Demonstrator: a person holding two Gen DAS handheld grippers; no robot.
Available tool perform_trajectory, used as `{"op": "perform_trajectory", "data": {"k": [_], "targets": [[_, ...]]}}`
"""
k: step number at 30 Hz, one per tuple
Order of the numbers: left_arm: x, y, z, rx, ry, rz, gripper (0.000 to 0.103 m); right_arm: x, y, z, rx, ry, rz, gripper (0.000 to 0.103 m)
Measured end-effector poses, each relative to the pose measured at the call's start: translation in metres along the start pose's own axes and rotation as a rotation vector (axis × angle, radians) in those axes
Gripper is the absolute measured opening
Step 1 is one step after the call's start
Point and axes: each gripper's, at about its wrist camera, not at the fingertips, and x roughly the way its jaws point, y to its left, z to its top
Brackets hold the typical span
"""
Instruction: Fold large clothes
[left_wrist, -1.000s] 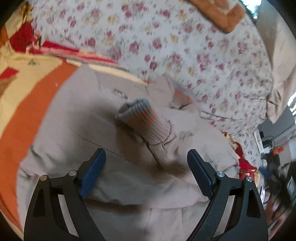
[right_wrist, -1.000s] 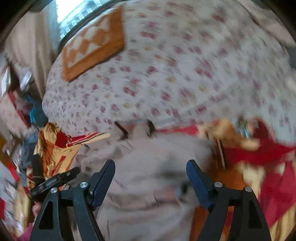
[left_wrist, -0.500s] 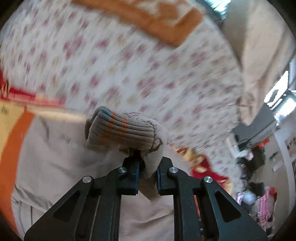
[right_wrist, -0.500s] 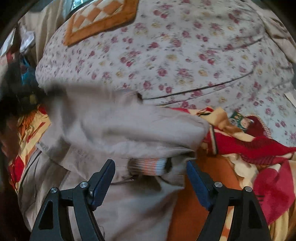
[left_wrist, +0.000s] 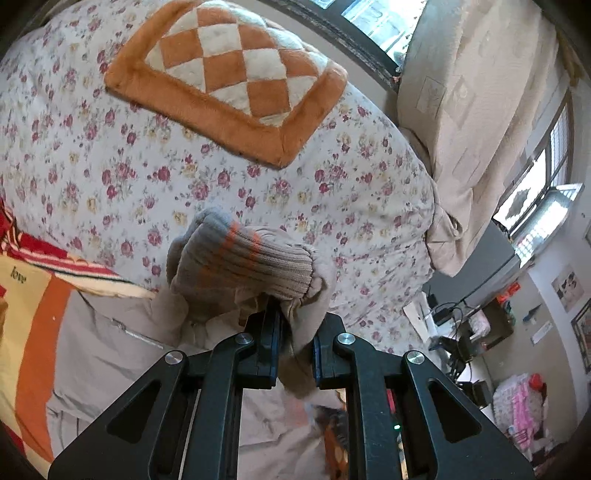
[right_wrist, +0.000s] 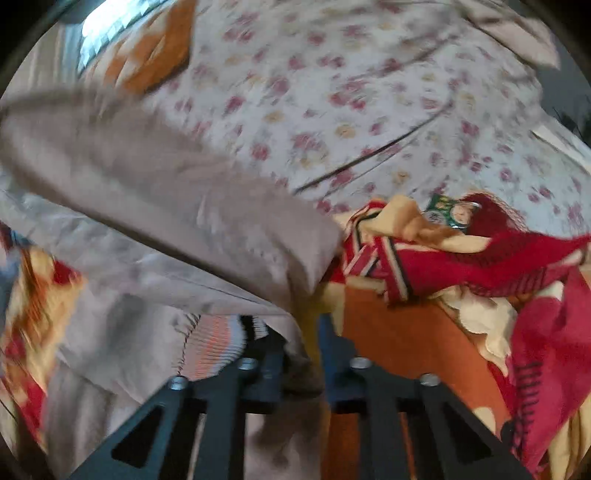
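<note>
A beige jacket (left_wrist: 110, 354) lies spread on the bed. My left gripper (left_wrist: 293, 332) is shut on one sleeve just behind its ribbed, orange-striped cuff (left_wrist: 243, 258) and holds it up above the jacket body. In the blurred right wrist view that sleeve (right_wrist: 166, 192) stretches up to the left across the jacket (right_wrist: 122, 332). My right gripper (right_wrist: 301, 347) is down at the jacket's right edge, shut on a fold of beige fabric beside a ribbed striped band (right_wrist: 218, 343).
A floral quilt (left_wrist: 184, 177) is piled behind the jacket with an orange checked cushion (left_wrist: 229, 81) on top. A red, orange and cream blanket (right_wrist: 443, 295) covers the bed under and right of the jacket. A cream curtain (left_wrist: 480, 110) hangs behind, and a cluttered desk (left_wrist: 461, 332) stands far right.
My left gripper closed on the sleeve behind the cuff and rose with it. My right gripper came down to the jacket's edge and closed on the fabric.
</note>
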Motion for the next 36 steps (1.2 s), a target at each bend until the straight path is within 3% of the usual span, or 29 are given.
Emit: {"op": "perform_trajectory", "data": {"k": [3, 5, 8, 11, 15, 18, 21, 23, 26, 28, 30, 32, 36], "targets": [[0.004, 0.012, -0.006, -0.02, 0.013, 0.011, 0.012, -0.032, -0.007, 0.012, 0.043, -0.079, 0.024, 0.007], [0.01, 0.021, -0.01, -0.044, 0.037, 0.006, 0.012, -0.046, -0.01, 0.014, 0.053, -0.087, 0.018, 0.007], [0.022, 0.029, -0.02, -0.056, 0.065, 0.011, 0.012, -0.055, -0.009, 0.012, 0.047, -0.05, -0.019, 0.007], [0.025, 0.043, -0.038, -0.038, 0.088, 0.023, 0.012, -0.055, 0.002, -0.003, -0.041, 0.022, -0.07, 0.007], [0.031, 0.098, -0.073, -0.037, 0.137, 0.153, 0.012, -0.05, -0.002, -0.025, -0.105, 0.135, -0.095, 0.007], [0.042, 0.151, -0.098, -0.087, 0.183, 0.289, 0.012, -0.057, -0.015, -0.021, 0.002, 0.119, -0.026, 0.007], [0.051, 0.2, -0.115, -0.207, 0.212, 0.314, 0.013, -0.061, -0.005, -0.009, 0.038, 0.076, 0.035, 0.021], [0.055, 0.214, -0.122, -0.241, 0.219, 0.289, 0.013, -0.052, 0.014, 0.001, 0.018, 0.065, 0.067, 0.051], [0.061, 0.206, -0.126, -0.175, 0.22, 0.296, 0.014, -0.026, 0.035, 0.006, -0.016, 0.078, 0.093, 0.052], [0.063, 0.198, -0.126, -0.119, 0.22, 0.303, 0.022, -0.005, 0.045, 0.0, -0.067, 0.118, 0.072, 0.051], [0.061, 0.198, -0.124, -0.09, 0.22, 0.33, 0.052, 0.023, 0.052, -0.021, -0.182, 0.212, -0.05, 0.046], [0.052, 0.201, -0.118, -0.091, 0.189, 0.374, 0.06, 0.038, 0.049, -0.039, -0.233, 0.301, -0.109, 0.046], [0.015, 0.207, -0.1, -0.107, 0.036, 0.409, 0.069, 0.02, 0.041, -0.035, -0.208, 0.296, -0.087, 0.047]]}}
